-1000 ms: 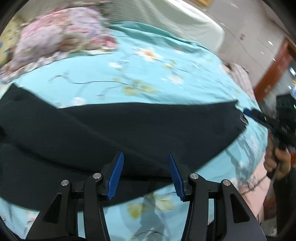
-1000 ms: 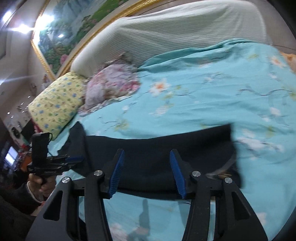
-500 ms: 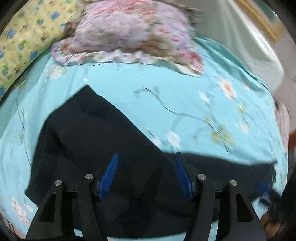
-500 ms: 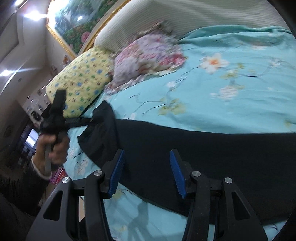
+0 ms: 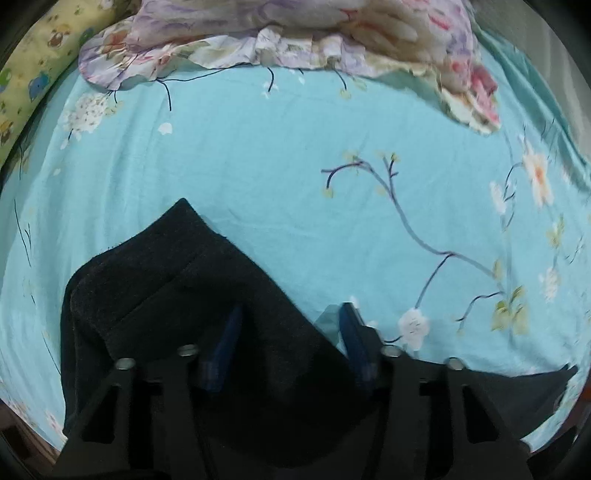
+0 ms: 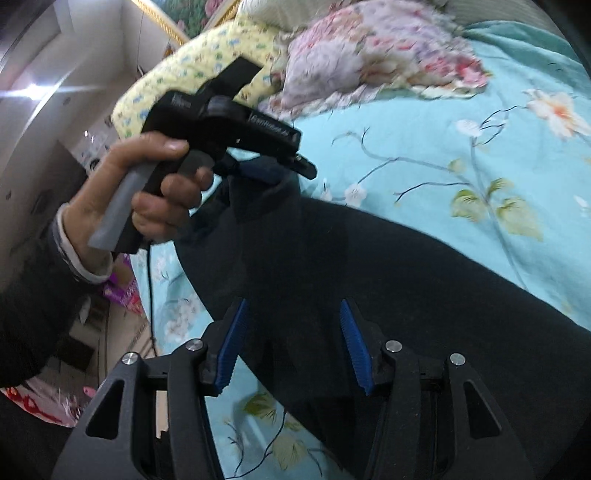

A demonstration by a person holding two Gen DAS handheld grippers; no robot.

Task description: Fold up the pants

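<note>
Black pants (image 5: 177,295) lie flat on a light blue flowered bedsheet (image 5: 295,166); the waistband end is in the left wrist view. My left gripper (image 5: 291,325) is open, low over the waistband's right edge, one blue finger (image 5: 225,332) over the cloth and the other over the sheet. In the right wrist view the pants (image 6: 406,288) run from the lower right to the upper left. My right gripper (image 6: 291,325) is open just above the pants. The left gripper also shows in the right wrist view (image 6: 280,166), held by a hand at the waistband.
A flowered pink-purple pillow (image 5: 295,33) and a yellow pillow (image 5: 29,66) lie at the head of the bed. The bed's left edge (image 6: 155,295) drops to a cluttered floor. A thin cable (image 6: 149,280) hangs from the left gripper.
My left gripper has swung left along the pants to the waistband and come down close to it. My right gripper has moved left along the pants toward the left gripper.
</note>
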